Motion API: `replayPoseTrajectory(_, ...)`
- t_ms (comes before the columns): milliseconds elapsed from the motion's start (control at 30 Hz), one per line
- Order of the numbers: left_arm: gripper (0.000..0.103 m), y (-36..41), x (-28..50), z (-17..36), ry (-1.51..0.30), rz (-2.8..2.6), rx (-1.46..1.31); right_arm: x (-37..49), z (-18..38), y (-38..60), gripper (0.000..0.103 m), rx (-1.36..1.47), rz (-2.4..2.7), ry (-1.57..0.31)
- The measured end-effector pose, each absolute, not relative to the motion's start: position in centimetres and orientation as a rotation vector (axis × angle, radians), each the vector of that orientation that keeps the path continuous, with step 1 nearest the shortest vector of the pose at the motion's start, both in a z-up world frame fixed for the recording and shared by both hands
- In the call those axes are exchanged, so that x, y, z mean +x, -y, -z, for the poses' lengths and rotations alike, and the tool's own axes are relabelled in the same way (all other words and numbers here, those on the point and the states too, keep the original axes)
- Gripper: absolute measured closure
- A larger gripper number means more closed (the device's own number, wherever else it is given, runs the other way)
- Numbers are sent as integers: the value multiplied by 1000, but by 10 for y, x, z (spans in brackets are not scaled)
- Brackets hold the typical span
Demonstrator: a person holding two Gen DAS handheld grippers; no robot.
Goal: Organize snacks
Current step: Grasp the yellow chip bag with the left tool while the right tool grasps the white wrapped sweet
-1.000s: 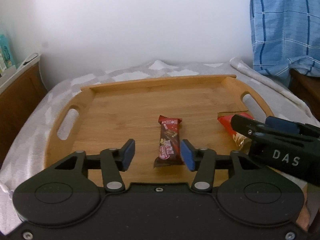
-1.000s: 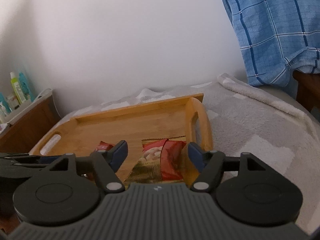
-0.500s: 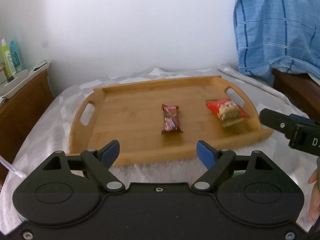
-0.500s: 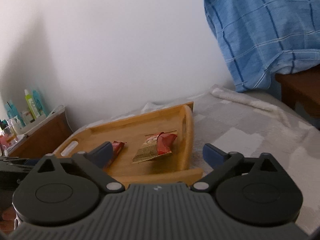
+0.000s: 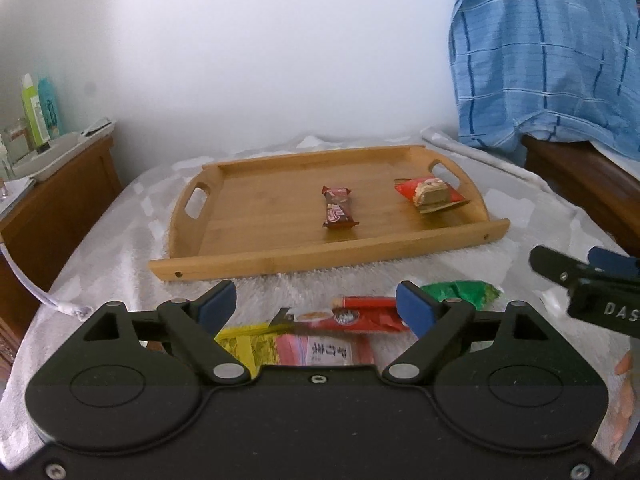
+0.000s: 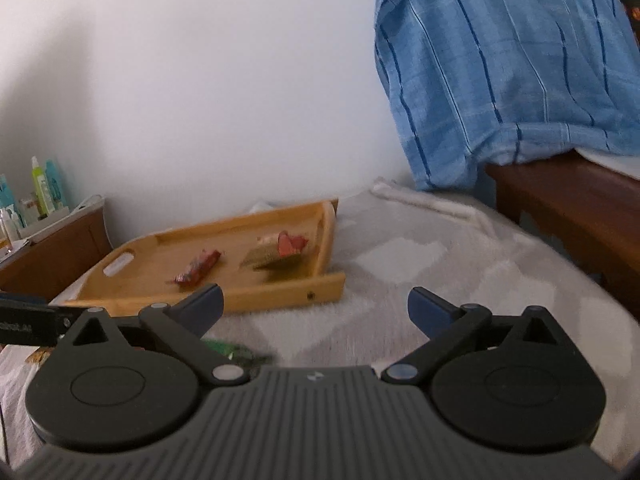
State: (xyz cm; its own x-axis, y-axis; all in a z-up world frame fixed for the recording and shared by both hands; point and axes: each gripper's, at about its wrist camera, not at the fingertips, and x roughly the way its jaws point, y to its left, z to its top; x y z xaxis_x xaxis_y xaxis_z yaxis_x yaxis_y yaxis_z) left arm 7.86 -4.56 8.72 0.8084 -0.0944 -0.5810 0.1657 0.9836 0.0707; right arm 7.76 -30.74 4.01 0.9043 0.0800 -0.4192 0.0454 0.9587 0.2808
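Two snacks sit on the tray (image 5: pixel 280 258); more wait on the bed.
Both my left hand-held gripper (image 5: pixel 316 306) and right hand-held gripper (image 6: pixel 314 306) hang open, empty. Next, I judge: lower onto the red packet (image 5: pixel 360 318) below my left one and pinch it.

Your left gripper (image 5: pixel 316 306) is spread wide, empty, over loose snacks on the blanket (image 5: pixel 120 240): a red stick pack (image 5: pixel 360 316), a green pack (image 5: pixel 464 290), a yellow pack (image 5: pixel 244 344) and a pink pack (image 5: pixel 324 350). Beyond, the tray (image 5: pixel 280 258) holds a brown bar (image 5: pixel 338 212) and a red bag (image 5: pixel 432 196), well apart. Your right gripper (image 5: pixel 588 284) shows at the right edge.
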Motion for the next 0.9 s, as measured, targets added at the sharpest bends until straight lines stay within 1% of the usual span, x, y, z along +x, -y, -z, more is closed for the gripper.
replayPoseTrajectory(133, 17, 41, 61, -88, -614, 144, 99, 63, -37, 301, 0, 295, -13, -466)
replayPoseTrajectory(200, 22, 38, 53, -86, -618, 131, 91, 57, -35, 297, 0, 291, -4, -473)
replayPoseTrajectory(233, 27, 36, 50, -84, -623, 124, 84, 54, -35, 296, 0, 293, 0, -476)
replayPoseTrajectory(267, 30, 33, 47, -83, -628, 121, 75, 53, -34, 295, 0, 297, 3, -479)
replayPoseTrajectory(400, 33, 22, 38, -73, -649, 108, 60, 48, -31, 293, 0, 305, 24, -495)
replayPoseTrajectory(600, 43, 15, 44, -53, -687, 64, 56, 54, -26, 292, 0, 269, 121, -509)
replayPoseTrajectory(800, 43, 9, 58, -42, -691, -4, 37, 69, -13, 302, 0, 328, 201, -575)
replayPoseTrajectory(900, 40, 7, 66, -38, -693, -17, 49, 74, -8, 305, 0, 358, 218, -595)
